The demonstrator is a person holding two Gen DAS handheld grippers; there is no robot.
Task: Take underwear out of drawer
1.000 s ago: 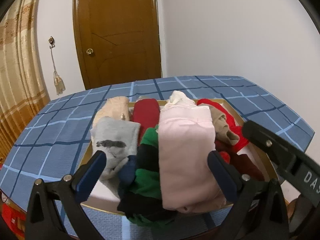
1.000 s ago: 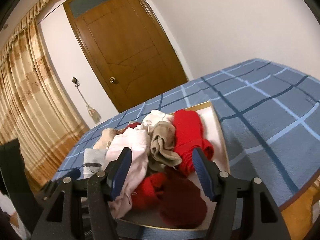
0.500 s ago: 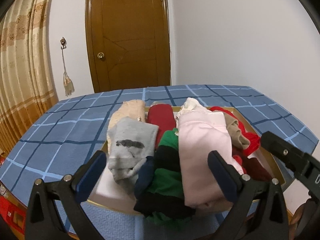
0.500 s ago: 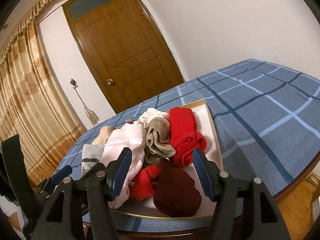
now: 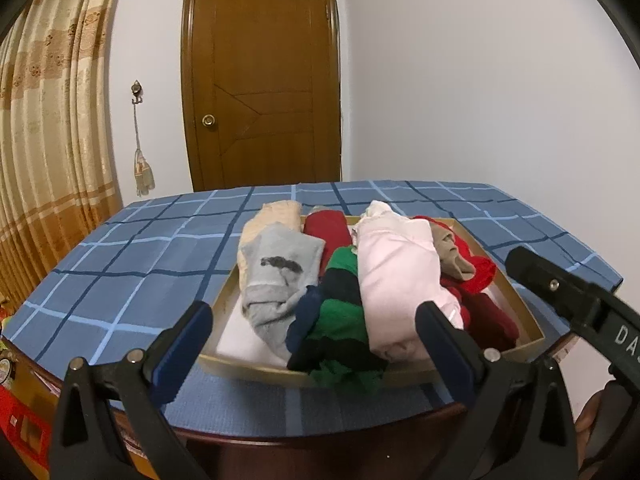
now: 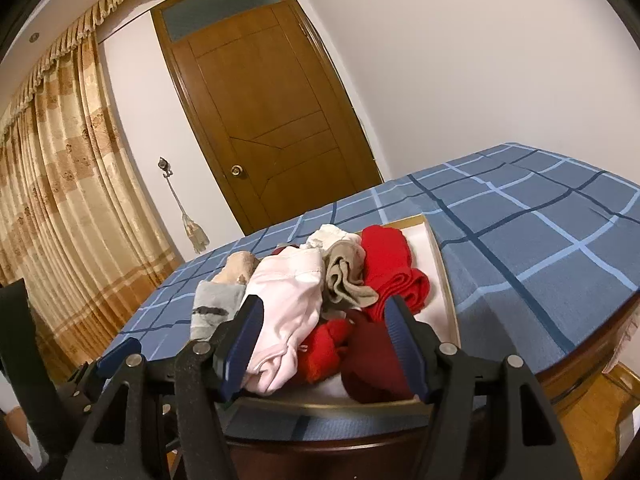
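Folded underwear (image 5: 396,280) fills the shallow drawer (image 5: 524,312) on a blue checked table (image 5: 132,264), while the left gripper (image 5: 314,336) and right gripper (image 6: 324,340) hover at its near edge, jaws apart and empty, apparently poised to pinch one piece

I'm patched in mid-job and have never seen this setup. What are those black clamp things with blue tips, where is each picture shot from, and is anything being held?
They are hand-held tongs, one in each of a person's hands, with a fisheye camera on each looking along its two fingers. One picture looks out from the left tongs, the other from the right tongs. Both are open and hold nothing. In front of them a shallow drawer sits on a table with a blue checked cloth. It is full of folded clothes: a pink piece, a grey piece, a green and black striped one and red ones. A wooden door stands behind.
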